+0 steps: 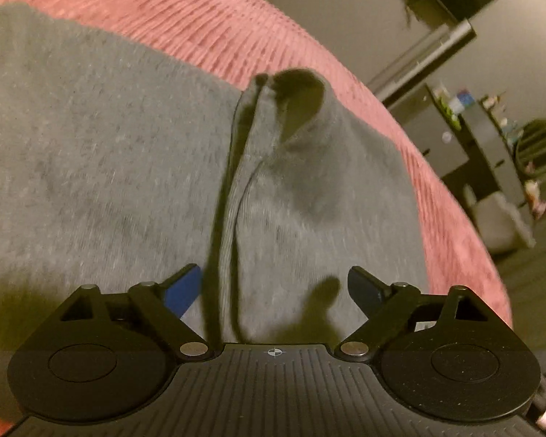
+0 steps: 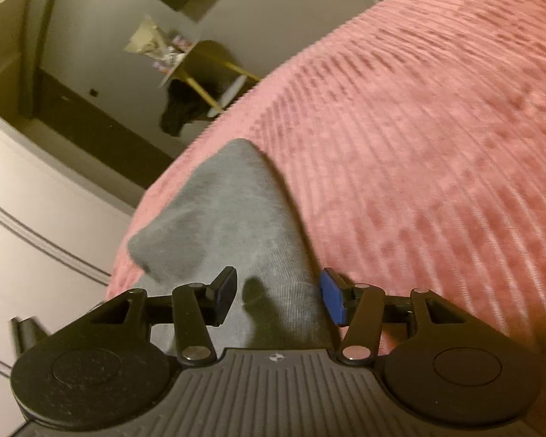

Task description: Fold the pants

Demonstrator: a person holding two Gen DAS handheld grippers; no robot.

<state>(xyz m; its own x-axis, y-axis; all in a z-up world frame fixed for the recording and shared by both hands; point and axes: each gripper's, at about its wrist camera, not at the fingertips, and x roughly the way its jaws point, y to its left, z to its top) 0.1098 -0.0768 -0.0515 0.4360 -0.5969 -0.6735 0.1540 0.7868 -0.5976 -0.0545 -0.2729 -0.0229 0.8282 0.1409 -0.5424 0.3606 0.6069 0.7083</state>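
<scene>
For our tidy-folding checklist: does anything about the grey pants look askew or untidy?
Yes. On the grey pants, one corner curls up into an open pocket instead of lying flat on the pink bedspread.

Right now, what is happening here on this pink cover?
A person with tongs in each hand is folding grey pants spread on a pink ribbed bedspread. The left tongs are open above a raised fold or seam in the cloth. The right tongs are open too, over a narrow end of the pants near the bed's edge. Neither grips the fabric at this moment.
</scene>
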